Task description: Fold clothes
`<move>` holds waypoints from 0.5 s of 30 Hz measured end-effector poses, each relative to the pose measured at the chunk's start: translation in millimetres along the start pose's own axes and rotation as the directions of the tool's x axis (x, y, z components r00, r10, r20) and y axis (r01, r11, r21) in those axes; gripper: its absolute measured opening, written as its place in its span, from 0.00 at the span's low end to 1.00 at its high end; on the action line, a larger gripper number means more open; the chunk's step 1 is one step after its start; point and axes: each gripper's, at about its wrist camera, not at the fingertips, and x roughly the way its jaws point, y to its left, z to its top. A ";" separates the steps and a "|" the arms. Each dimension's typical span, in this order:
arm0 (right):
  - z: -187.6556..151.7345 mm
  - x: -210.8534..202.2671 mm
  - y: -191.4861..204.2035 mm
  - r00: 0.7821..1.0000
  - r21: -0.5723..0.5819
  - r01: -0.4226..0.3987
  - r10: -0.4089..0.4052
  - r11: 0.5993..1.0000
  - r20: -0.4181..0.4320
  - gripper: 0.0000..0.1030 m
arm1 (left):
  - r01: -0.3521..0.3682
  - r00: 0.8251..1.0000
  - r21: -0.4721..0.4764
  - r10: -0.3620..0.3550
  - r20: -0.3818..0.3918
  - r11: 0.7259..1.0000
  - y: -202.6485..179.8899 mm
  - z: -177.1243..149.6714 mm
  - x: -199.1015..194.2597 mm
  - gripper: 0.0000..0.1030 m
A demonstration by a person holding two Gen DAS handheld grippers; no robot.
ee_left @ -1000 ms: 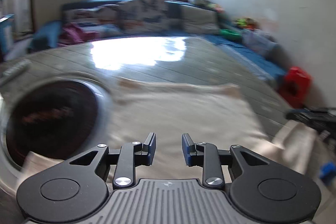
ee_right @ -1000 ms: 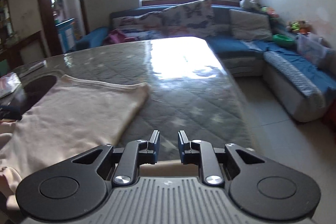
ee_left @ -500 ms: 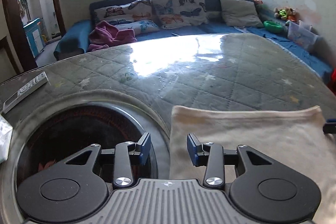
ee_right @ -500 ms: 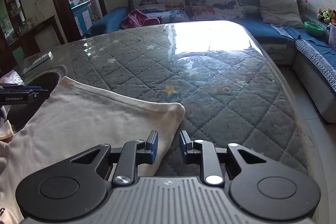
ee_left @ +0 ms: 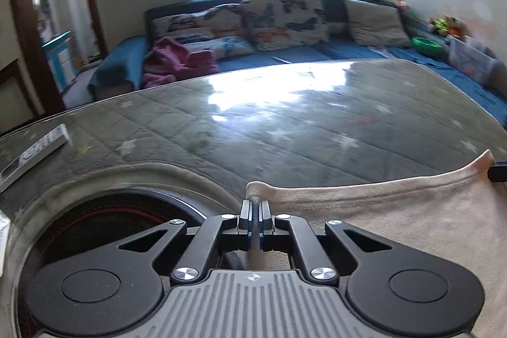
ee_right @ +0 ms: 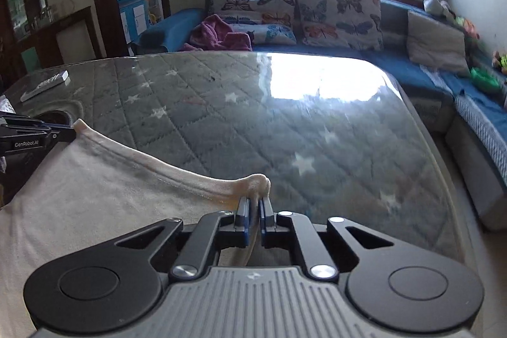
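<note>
Pinching the two far corners of the flat cream cotton garment (ee_right: 95,195) on the quilted grey worktop (ee_right: 285,122), we have left fingers (ee_left: 255,208) and right fingers (ee_right: 252,205) closed on its far hem, which runs across between them; the cloth lies toward us.

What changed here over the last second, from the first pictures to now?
Both grippers closed on the cream garment's far hem: the left gripper pinched its left corner, the right gripper its right corner, after approaching with jaws open. The garment stayed spread on the quilted table; the remote stayed put.
</note>
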 end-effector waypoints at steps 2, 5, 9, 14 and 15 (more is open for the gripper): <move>6.7 9.9 5.0 1.000 -0.030 0.008 -0.008 1.000 -0.007 0.06 | -0.011 1.000 -0.012 0.011 -0.004 1.000 5.4 2.0 4.5 0.04; 10.7 13.8 11.4 1.000 -0.061 0.019 -0.019 0.998 -0.006 0.10 | -0.006 1.000 -0.033 0.005 -0.008 0.999 11.2 3.3 3.7 0.11; 5.2 -10.5 21.6 1.000 -0.080 -0.009 0.010 0.997 0.019 0.15 | 0.010 1.000 -0.056 -0.010 -0.001 0.998 18.4 0.2 -14.9 0.15; -26.2 -57.0 51.1 0.994 -0.150 -0.100 0.105 0.984 0.024 0.22 | 0.047 0.999 -0.111 -0.046 0.019 0.993 39.6 -13.5 -58.8 0.29; -34.3 -65.7 58.0 0.992 -0.167 -0.119 0.125 0.979 0.021 0.28 | 0.046 0.999 -0.123 -0.043 0.026 0.991 45.6 -17.9 -69.5 0.33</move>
